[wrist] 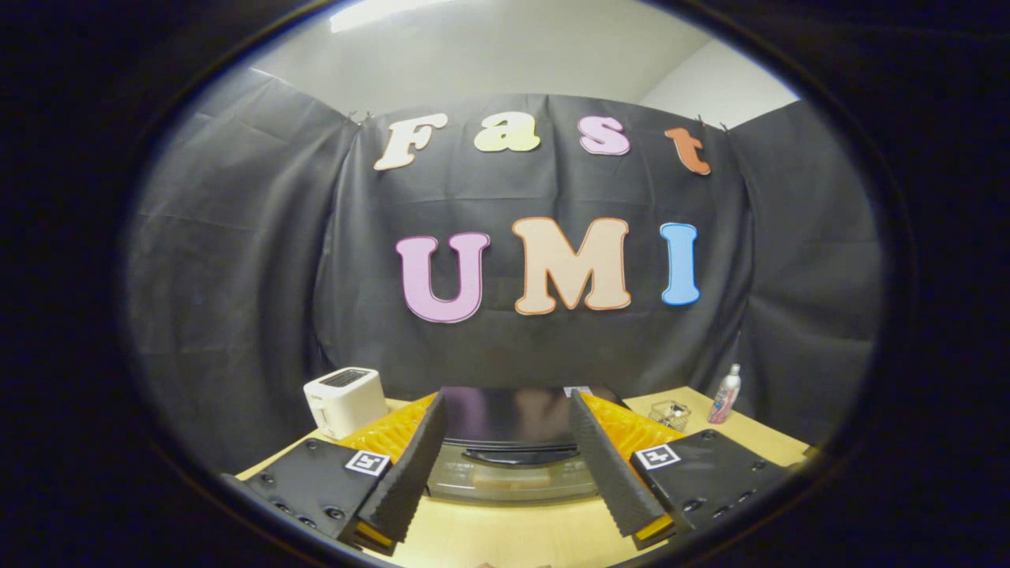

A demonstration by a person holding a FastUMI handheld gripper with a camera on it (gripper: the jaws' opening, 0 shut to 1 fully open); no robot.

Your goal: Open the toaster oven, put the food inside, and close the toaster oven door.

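A small white two-slot pop-up toaster [345, 401] stands at the far left of the pale wooden counter [505, 532], just beside the dark-topped, glass-doored toaster oven [509, 454]. That oven sits ahead of the tongs [509, 410], framed between their two spread, empty fingers, its door up and closed (something pale shows dimly behind the glass). Further right stand a small wire basket [670, 414] and a white-and-pink bottle [725, 394], near the black cloth wall [237, 276].

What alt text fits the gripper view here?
The gripper, fingers spread open and holding nothing, faces a toaster oven with its door shut, framed between the fingers on a wooden table. A white toaster stands to one side, a wire basket and a bottle to the other.
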